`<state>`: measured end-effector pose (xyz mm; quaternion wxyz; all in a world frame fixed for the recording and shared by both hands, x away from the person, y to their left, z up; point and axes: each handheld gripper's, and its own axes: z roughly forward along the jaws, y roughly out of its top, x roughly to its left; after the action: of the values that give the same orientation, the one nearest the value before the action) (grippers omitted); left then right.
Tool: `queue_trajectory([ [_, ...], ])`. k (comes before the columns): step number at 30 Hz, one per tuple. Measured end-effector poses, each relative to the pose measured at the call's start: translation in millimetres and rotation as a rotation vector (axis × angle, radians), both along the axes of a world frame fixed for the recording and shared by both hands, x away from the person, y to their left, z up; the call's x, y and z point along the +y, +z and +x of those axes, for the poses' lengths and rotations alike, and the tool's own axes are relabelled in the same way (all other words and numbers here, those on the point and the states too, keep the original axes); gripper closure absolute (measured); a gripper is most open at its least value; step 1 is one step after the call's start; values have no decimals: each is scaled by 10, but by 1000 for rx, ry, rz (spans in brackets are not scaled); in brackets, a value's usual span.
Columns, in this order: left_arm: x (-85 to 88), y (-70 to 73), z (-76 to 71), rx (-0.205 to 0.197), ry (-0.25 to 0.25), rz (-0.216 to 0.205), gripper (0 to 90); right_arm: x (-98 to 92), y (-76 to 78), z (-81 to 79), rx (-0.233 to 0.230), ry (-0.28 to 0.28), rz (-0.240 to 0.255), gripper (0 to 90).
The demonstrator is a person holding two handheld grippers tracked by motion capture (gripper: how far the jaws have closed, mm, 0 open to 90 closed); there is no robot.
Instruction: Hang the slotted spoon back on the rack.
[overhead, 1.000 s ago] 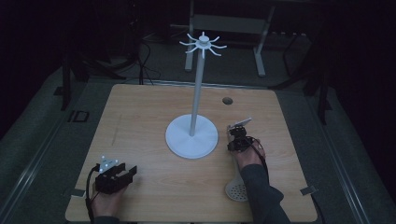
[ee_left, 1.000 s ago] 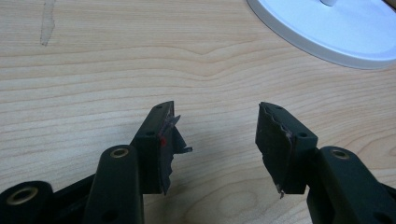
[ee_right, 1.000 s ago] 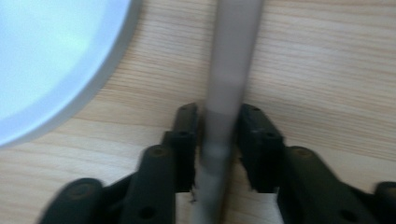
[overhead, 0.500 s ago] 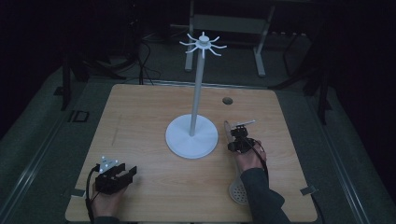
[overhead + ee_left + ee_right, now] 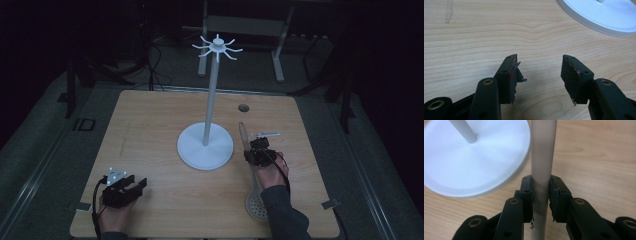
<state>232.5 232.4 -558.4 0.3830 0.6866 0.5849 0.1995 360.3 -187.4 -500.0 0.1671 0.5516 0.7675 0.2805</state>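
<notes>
Right tool (image 5: 541, 192) is clenched on the skimmer's handle (image 5: 541, 157) just right of the hook stand's base (image 5: 205, 147), perforated head (image 5: 257, 205) low at the counter (image 5: 150, 125), so grasp looks done, hanging not yet; left tool (image 5: 540, 72) released, empty, well left.

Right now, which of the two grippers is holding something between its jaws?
The right gripper: its jaws clamp the skimmer handle. The left gripper is open over bare table.
</notes>
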Motion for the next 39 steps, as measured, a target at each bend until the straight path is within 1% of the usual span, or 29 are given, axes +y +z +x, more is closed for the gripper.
queue_trajectory([
  [3,-2,-2,2,0,0,0,479,-12,58,-55,-57,17,19,743],
  [6,-5,-2,1,0,0,0,479,-29,129,-112,-113,29,50,743],
  [10,-5,2,-3,-3,0,2,479,-63,225,-196,-198,55,122,743],
  [13,-7,1,-3,-2,-1,1,478,-92,281,-263,-275,69,170,743],
  [17,-15,1,-3,0,-5,4,478,-117,338,-328,-355,97,224,743],
  [19,-19,-1,-1,1,-8,5,477,-123,370,-356,-386,119,239,743],
  [22,-28,-4,-2,2,-14,11,477,-107,422,-383,-414,147,244,743],
  [25,-36,-3,-3,1,-13,9,476,-88,448,-396,-423,156,243,743],
  [26,-35,-3,-3,1,-13,9,476,-66,475,-407,-437,165,240,743],
  [28,-33,-3,-5,1,-12,9,476,-44,503,-424,-449,174,243,743],
  [33,-41,-4,1,2,-16,12,476,11,570,-470,-497,207,237,744],
  [36,-46,-4,3,1,-19,13,476,36,607,-488,-517,220,230,744],
  [39,-45,-3,2,1,-19,13,476,54,641,-501,-529,228,237,744],
])
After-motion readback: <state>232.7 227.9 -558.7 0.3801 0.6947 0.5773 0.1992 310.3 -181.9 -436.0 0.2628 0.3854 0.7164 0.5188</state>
